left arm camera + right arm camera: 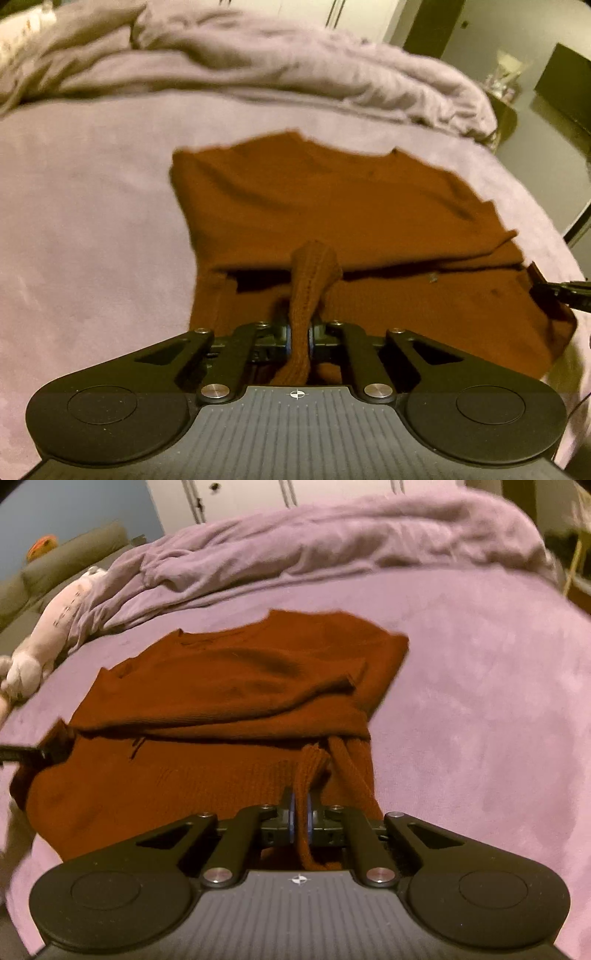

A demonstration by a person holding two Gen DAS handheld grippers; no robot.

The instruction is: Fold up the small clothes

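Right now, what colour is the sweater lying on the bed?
Rusty reddish-brown. The sweater shows best in the right wrist view.

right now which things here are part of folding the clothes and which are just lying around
Part of the job:
- rust-brown knitted sweater, spread on the bed
- left gripper, shut on its hem
- right gripper, shut on its hem

Just lying about:
- crumpled lilac blanket
- pale pink plush toy
- lilac bed cover

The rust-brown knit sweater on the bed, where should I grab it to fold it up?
Grip the rust-brown knit sweater along its near ribbed hem, coming from the near side. It lies flat with the hem nearest, and the left gripper and right gripper are shut on it there, apart.
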